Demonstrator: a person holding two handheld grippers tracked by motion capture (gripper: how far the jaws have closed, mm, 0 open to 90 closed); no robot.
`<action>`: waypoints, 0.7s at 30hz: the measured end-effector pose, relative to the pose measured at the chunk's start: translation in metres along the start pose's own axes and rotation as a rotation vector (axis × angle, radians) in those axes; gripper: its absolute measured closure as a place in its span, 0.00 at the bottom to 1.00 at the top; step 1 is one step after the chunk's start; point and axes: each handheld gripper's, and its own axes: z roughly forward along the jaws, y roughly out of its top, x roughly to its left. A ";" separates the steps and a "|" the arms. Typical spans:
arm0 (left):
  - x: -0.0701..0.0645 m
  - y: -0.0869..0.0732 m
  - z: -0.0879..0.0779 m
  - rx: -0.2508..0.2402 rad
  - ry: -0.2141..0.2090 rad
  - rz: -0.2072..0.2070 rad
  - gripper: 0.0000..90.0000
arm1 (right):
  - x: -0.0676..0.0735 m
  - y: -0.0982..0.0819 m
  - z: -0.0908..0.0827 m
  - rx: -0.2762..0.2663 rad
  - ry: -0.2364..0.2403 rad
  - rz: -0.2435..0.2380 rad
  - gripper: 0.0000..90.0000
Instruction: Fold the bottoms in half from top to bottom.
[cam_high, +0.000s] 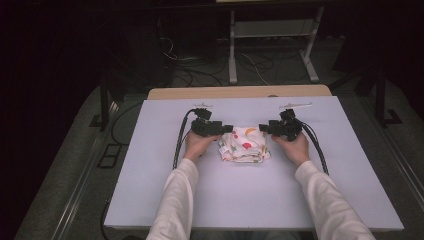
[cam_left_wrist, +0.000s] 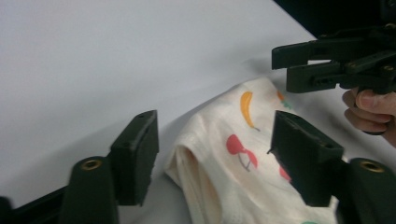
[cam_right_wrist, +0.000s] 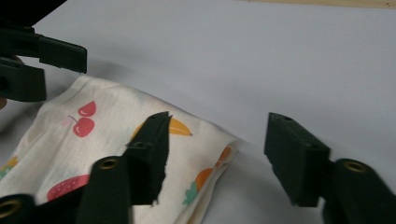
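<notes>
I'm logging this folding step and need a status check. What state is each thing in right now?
cloth: folded into a small bundle, lying flat on the table, a far corner between each gripper's jaws, not gripped.
left gripper: jaws open, held at the cloth's far left corner.
right gripper: jaws open, held at the cloth's far right corner.
table: covered by a pale sheet, bearing the cloth.

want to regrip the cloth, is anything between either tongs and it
Nothing visible. The folded cloth lies alone on the white table. The left tongs and right tongs sit open at its far corners, each straddling a corner without pressing on it, bare table beside them.
</notes>
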 end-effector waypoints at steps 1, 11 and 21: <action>0.000 0.000 -0.001 -0.009 -0.004 -0.001 0.32 | -0.001 0.000 -0.001 -0.002 0.003 -0.001 0.39; 0.000 -0.002 -0.006 0.007 0.039 0.013 0.04 | -0.002 0.004 -0.016 -0.004 0.026 -0.018 0.14; -0.005 -0.002 -0.021 0.009 0.071 0.049 0.00 | 0.001 0.008 -0.036 0.008 0.038 -0.055 0.00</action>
